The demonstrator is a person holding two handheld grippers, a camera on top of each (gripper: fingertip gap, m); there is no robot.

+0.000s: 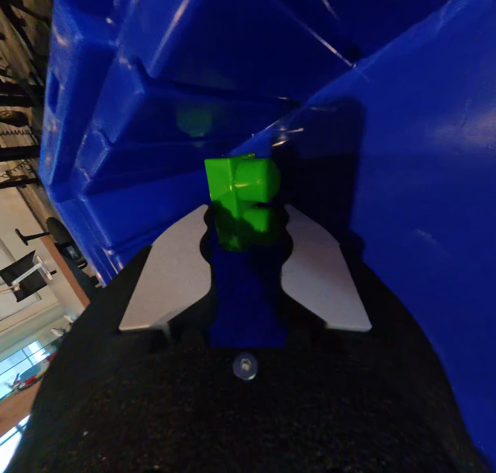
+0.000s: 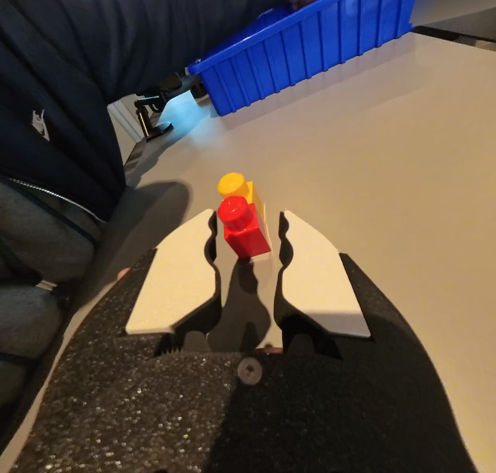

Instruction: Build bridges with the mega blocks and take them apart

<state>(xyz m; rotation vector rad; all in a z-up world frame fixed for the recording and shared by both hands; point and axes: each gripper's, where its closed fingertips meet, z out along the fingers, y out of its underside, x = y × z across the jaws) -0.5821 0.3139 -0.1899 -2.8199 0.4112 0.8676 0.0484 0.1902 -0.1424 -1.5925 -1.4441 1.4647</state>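
In the left wrist view my left gripper (image 1: 245,210) is inside the blue bin (image 1: 188,57) and shut on a green two-stud block (image 1: 236,189). The block lies on its side with its studs pointing right. In the right wrist view a red one-stud block (image 2: 247,234) stands on the beige table (image 2: 375,165), with a yellow block (image 2: 233,186) right behind it and touching it. My right gripper (image 2: 247,213) is open, low over the table, and the red block sits between its fingertips with a small gap on each side.
The blue bin (image 2: 308,57) stands at the far side of the table in the right wrist view. A person's dark sleeve (image 2: 107,31) reaches across into it from the left. The table's edge runs along the left (image 2: 134,154). The left gripper's tips are roughly 65 centimeters from the right gripper's.
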